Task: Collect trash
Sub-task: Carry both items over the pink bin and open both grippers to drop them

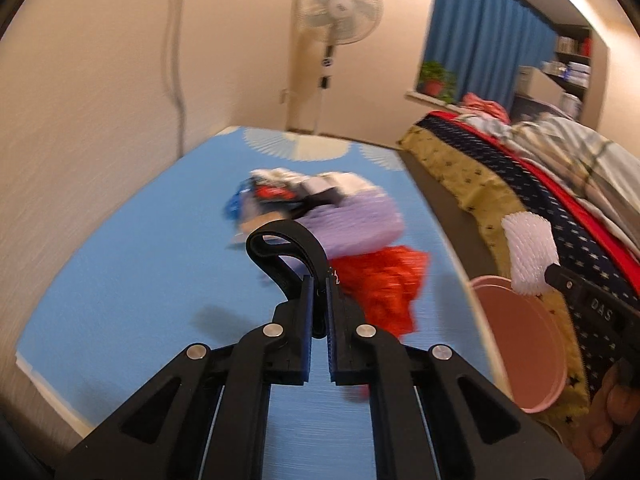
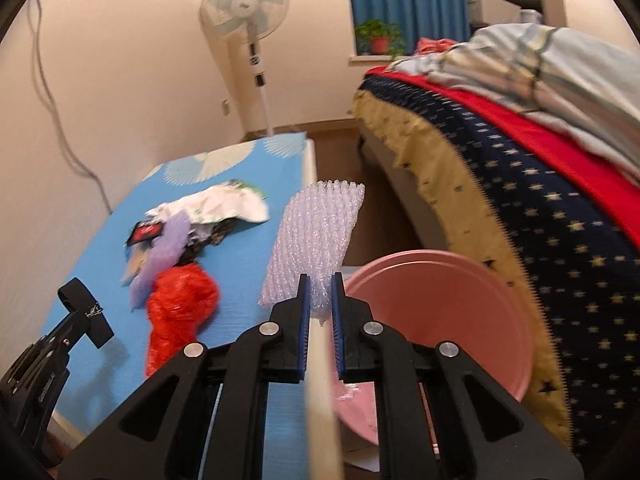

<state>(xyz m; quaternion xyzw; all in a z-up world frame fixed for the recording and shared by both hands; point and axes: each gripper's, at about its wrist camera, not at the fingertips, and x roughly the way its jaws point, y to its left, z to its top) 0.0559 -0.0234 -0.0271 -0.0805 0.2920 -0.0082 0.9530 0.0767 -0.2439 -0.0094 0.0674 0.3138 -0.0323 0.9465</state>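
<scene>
A pile of trash lies on the blue table (image 1: 120, 280): a red foam net (image 1: 384, 284), a purple foam net (image 1: 356, 220), and white and dark wrappers (image 1: 292, 188). My left gripper (image 1: 319, 280) is shut on a black strap (image 1: 280, 252) and holds it above the table, near the red net. My right gripper (image 2: 320, 280) is shut on a white foam net (image 2: 316, 232), held over the table's right edge beside a pink bin (image 2: 440, 320). The left gripper with its strap (image 2: 80, 312) shows low at the left in the right wrist view.
The pink bin (image 1: 516, 340) stands on the floor between the table and a bed (image 2: 540, 200) with a starred cover. A standing fan (image 1: 336, 8) is at the far wall. A potted plant (image 2: 378, 38) sits on the sill by blue curtains.
</scene>
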